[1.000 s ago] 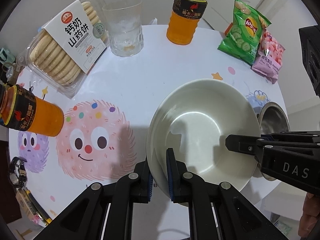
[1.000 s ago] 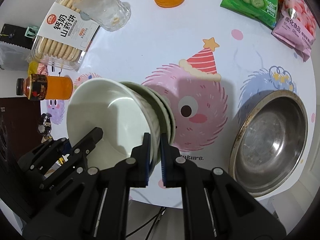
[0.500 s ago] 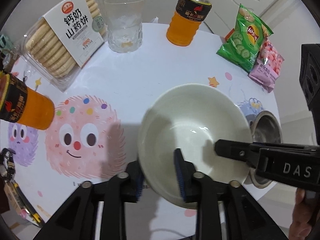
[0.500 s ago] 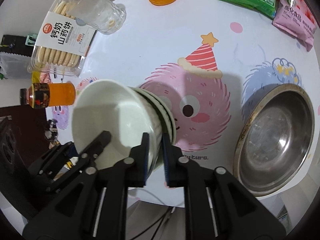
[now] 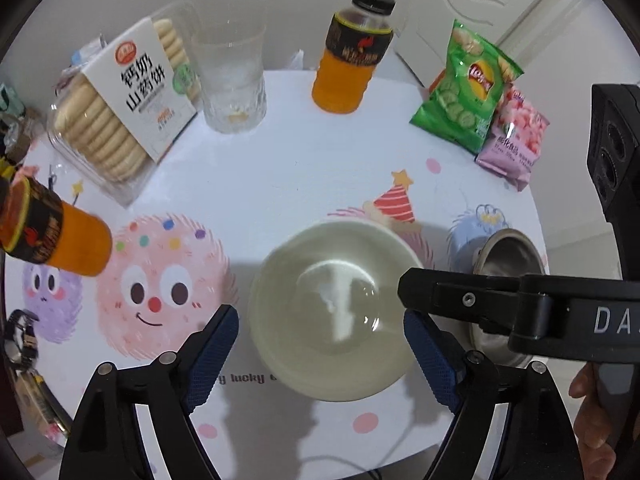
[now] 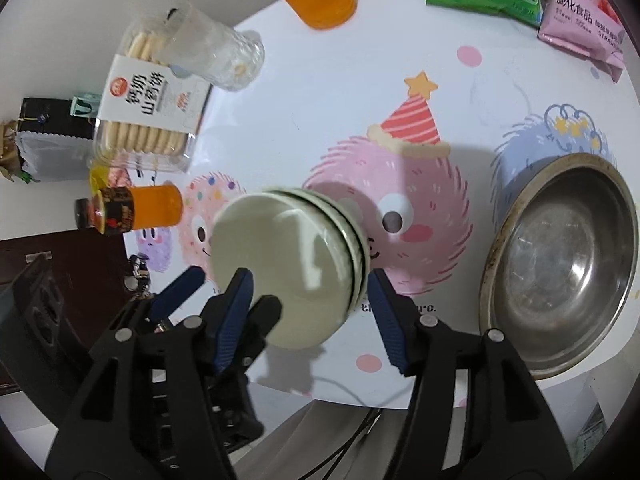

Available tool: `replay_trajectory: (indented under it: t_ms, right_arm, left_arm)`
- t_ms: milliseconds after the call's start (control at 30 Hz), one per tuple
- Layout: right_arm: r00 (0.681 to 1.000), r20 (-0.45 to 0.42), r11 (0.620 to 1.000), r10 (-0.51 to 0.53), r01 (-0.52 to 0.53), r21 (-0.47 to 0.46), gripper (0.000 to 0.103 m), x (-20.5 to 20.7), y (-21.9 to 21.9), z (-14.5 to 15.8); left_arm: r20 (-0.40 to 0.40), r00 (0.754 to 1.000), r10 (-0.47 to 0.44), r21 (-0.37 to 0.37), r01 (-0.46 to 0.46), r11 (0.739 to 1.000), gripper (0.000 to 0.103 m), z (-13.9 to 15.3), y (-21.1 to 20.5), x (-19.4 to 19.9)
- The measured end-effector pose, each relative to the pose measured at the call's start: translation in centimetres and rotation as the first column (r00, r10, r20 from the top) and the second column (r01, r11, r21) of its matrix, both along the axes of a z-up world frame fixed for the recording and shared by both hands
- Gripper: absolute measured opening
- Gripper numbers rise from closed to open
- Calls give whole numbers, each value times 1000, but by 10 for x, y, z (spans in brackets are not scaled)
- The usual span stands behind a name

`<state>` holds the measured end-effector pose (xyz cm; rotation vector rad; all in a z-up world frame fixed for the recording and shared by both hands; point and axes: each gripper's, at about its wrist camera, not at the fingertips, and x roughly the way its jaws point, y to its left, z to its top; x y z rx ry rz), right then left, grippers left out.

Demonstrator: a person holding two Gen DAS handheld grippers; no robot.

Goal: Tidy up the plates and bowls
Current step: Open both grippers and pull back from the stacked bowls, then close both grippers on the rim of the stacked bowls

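Note:
A stack of pale green bowls (image 5: 332, 312) sits on the white cartoon-print table, near its front edge; the right wrist view shows the nested stack (image 6: 288, 264) from the side. My left gripper (image 5: 320, 352) is open, its blue pads on either side of the stack and clear of it. My right gripper (image 6: 308, 312) is open too, its fingers straddling the stack's near side. A steel bowl (image 6: 560, 264) stands to the right of the stack; part of it shows in the left wrist view (image 5: 508, 256).
At the back stand a biscuit box (image 5: 120, 108), a glass tumbler (image 5: 232, 80), an orange drink bottle (image 5: 352, 52), and green (image 5: 468, 84) and pink (image 5: 516, 136) snack bags. Another orange bottle (image 5: 52, 228) stands at the left edge.
Both grippers have opened and let go of the bowl rims. The bowl stack now rests on the table, and both grippers have pulled back and up from it.

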<state>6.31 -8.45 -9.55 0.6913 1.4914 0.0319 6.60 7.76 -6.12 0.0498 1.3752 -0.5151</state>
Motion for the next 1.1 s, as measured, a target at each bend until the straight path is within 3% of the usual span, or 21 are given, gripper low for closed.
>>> replay_trajectory:
  t_ms: [67, 100, 167, 333, 600, 967, 1033, 1100]
  right_arm:
    - [1000, 16, 1000, -17, 17, 4, 67, -1, -4, 7]
    - [999, 25, 1000, -25, 25, 6, 74, -1, -6, 10]
    - [998, 45, 999, -41, 41, 9, 85, -3, -11, 15]
    - [998, 43, 999, -44, 44, -17, 86, -10, -22, 14]
    - [998, -14, 998, -59, 59, 15, 86, -23, -22, -23]
    - [1000, -28, 1000, -7, 7, -8, 86, -9, -6, -50]
    - [1000, -21, 1000, 16, -16, -19, 78, -6, -2, -53]
    - [998, -43, 998, 49, -50, -40, 40, -3, 3, -61]
  left_arm:
    - [19, 1000, 0, 8, 0, 1000, 99, 6, 4, 1]
    - [38, 999, -2, 20, 2, 1000, 103, 11, 8, 0]
    - [58, 998, -4, 56, 1, 998, 103, 11, 16, -1]
    - [16, 999, 46, 70, -47, 996, 103, -4, 44, 0]
    - [-73, 987, 141, 83, -135, 987, 103, -47, 67, -1]
    - [-141, 981, 131, 73, -122, 990, 103, -89, 53, 5]
    - [-156, 979, 131, 65, -122, 990, 103, -95, 50, 8]
    - [-165, 977, 134, 83, -121, 989, 103, -100, 49, 8]
